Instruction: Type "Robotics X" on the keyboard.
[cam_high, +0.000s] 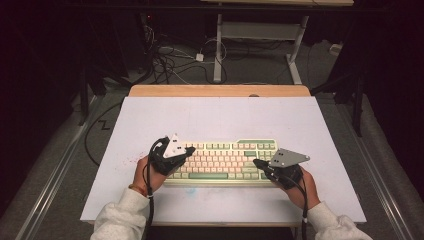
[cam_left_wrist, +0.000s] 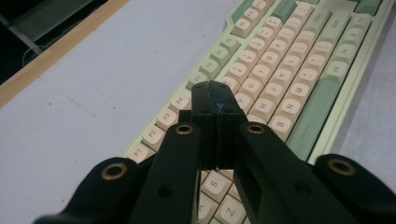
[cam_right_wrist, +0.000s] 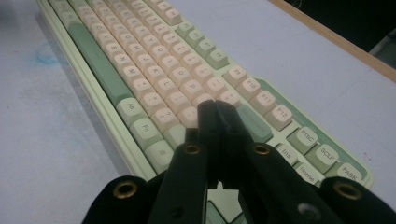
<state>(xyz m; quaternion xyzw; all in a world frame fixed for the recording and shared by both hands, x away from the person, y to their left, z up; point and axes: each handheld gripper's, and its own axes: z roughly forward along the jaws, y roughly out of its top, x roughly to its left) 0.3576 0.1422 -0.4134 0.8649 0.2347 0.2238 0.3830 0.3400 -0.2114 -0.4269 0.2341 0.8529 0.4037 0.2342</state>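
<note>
In the high view, the keyboard (cam_high: 222, 162) lies lower centre on the white table (cam_high: 220, 120), left gripper (cam_high: 190, 149) and right gripper (cam_high: 256, 162) over its ends. The left gripper view shows jaws pressed together above letter keys; the right gripper view shows shut jaws near the function keys (cam_right_wrist: 266, 100).

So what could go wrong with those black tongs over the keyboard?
The left tongs and right tongs are both shut, with blunt tips close above the keyboard. A tip is wider than one key, so it might push two keys at once. The keyboard lies loose on the white table, so a sideways poke may slide it.
</note>
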